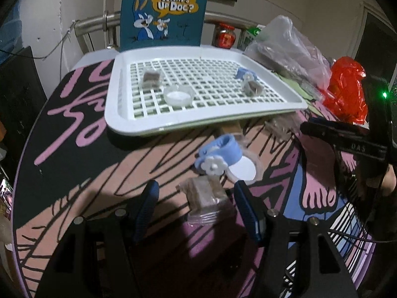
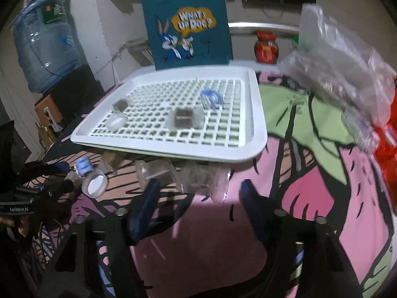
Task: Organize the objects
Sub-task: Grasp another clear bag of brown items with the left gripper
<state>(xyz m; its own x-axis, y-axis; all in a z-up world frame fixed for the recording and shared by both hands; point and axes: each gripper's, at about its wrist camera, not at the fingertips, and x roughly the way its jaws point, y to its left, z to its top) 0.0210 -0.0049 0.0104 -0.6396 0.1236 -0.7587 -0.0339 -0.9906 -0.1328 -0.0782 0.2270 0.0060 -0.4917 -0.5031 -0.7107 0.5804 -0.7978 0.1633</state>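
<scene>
Closest to me, the left hand-held gripper [image 1: 196,198] stands with its blue fingers spread wide and nothing clamped, a clear-wrapped brown snack packet [image 1: 204,198] lying on the table [image 1: 74,173] right between them, so I judge that packet to be the next thing picked up. Just beyond it, touching or nearly so, sit a blue strap with a white flower [image 1: 218,156] and a small clear round lid [image 1: 244,170], both not yet put away. Over on the other side, the right hand-held gripper [image 2: 198,193] is likewise spread and grasping nothing, with a heap of clear wrapped pieces [image 2: 198,178] on the table just ahead of its tips, tucked against the near edge of the white grid tray [image 2: 173,151]. Farther back, the tray already carries a share of the job: a wrapped brown block [image 1: 151,78] at its left, a clear lid [image 1: 178,95] near the front, and a blue flower strap [image 1: 244,74] beside another wrapped piece [image 1: 253,87] at its right. So I would say the sorting is roughly half done, several items still lying loose on the table. Behind the tray stands a teal cartoon bag [image 1: 163,12], with a red-lidded jar [image 1: 224,36] and crumpled plastic bags [image 1: 290,49] to the right.
</scene>
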